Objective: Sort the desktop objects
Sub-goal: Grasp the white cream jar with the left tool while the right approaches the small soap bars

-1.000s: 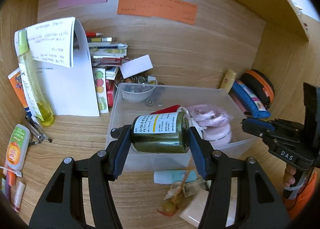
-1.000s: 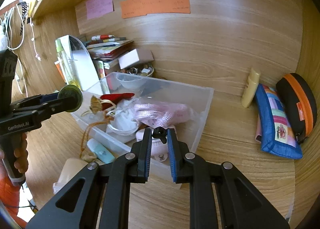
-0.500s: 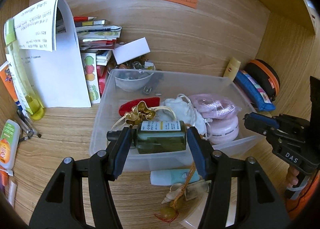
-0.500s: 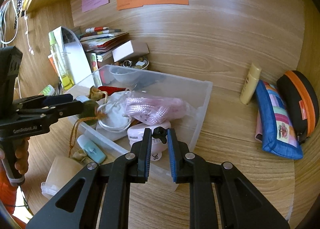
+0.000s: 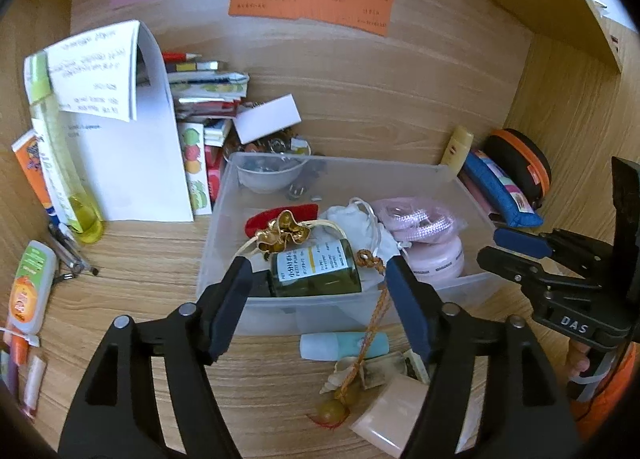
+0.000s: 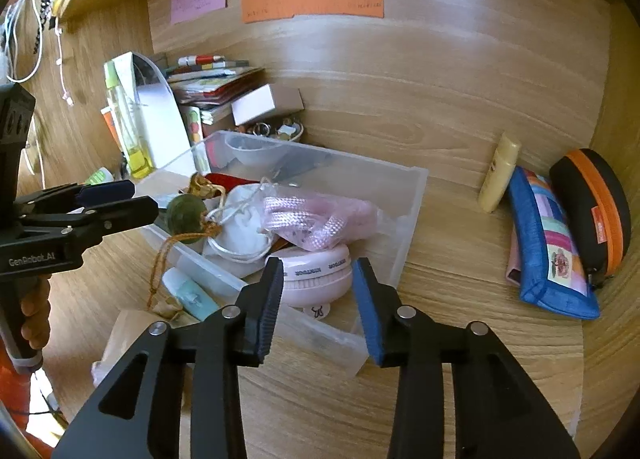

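Left tongs (image 5: 318,283) just opened, pads clear of green bottle (image 5: 314,269) lying in clear bin (image 5: 340,313); empty right tongs (image 6: 318,299) just parted. Risk: bottle rolls onto gold ornament (image 5: 282,233), or beaded cord (image 5: 370,333) over near rim snags on withdrawal.

A small dark green glass bottle (image 5: 316,273) with a white label lies on its side inside the clear plastic box (image 5: 452,179), at the near wall. It rests against a white cloth pouch (image 5: 352,221) and a golden ornament (image 5: 282,233), with a round pink case (image 5: 438,259) just beside it.
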`<action>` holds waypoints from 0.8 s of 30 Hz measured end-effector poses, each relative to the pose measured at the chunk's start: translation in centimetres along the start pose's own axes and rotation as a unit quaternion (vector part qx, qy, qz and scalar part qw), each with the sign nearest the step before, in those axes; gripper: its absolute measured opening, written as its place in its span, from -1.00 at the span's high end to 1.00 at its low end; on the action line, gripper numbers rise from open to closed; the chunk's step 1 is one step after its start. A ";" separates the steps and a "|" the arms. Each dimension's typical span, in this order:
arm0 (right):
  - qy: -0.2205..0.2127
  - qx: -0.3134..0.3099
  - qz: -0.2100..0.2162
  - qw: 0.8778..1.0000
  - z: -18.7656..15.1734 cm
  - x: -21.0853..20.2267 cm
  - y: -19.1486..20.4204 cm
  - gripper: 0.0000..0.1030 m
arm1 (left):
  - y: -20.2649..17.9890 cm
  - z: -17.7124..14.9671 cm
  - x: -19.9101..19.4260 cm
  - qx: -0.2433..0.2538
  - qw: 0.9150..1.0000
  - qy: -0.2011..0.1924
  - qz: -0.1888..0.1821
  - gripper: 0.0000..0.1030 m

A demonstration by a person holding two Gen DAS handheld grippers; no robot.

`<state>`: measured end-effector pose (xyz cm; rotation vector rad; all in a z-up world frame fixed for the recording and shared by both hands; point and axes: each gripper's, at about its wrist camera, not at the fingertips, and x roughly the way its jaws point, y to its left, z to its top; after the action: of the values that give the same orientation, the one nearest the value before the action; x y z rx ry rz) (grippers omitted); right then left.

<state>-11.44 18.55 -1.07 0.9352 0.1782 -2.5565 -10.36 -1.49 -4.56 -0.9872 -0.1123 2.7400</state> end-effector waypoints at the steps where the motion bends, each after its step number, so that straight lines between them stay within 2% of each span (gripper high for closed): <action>1: -0.004 0.001 0.001 1.000 0.0 -0.3 0.1 0.22 | 0.0 -0.1 -0.3 0.000 1.000 -0.002 0.002 -0.42; 2: -0.007 0.001 0.000 1.000 0.0 -0.6 0.2 0.11 | 0.1 -0.1 -0.5 0.000 1.000 -0.004 0.004 -0.43; 6: -0.017 0.000 0.003 1.000 -0.1 -1.7 0.8 -0.08 | 0.4 -0.5 -1.4 -0.003 1.000 -0.010 0.014 -0.45; 11: -0.025 -0.002 0.012 1.000 -0.6 -3.2 1.7 -0.37 | 1.0 -1.2 -2.7 -0.011 0.999 -0.018 0.028 -0.64; 17: -0.021 -0.005 0.035 0.999 -1.8 -4.1 3.2 -0.55 | 2.4 -2.2 -4.3 -0.029 0.998 -0.026 0.039 -0.79; 24: 0.007 -0.020 0.065 0.998 -3.8 -3.4 5.7 -0.55 | 4.2 -3.8 -4.9 -0.067 0.997 -0.011 0.036 -0.82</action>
<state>-4.53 15.50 -1.69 0.9183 0.1667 -2.4191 -5.04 -6.80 -5.03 -1.0139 -0.2729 2.8408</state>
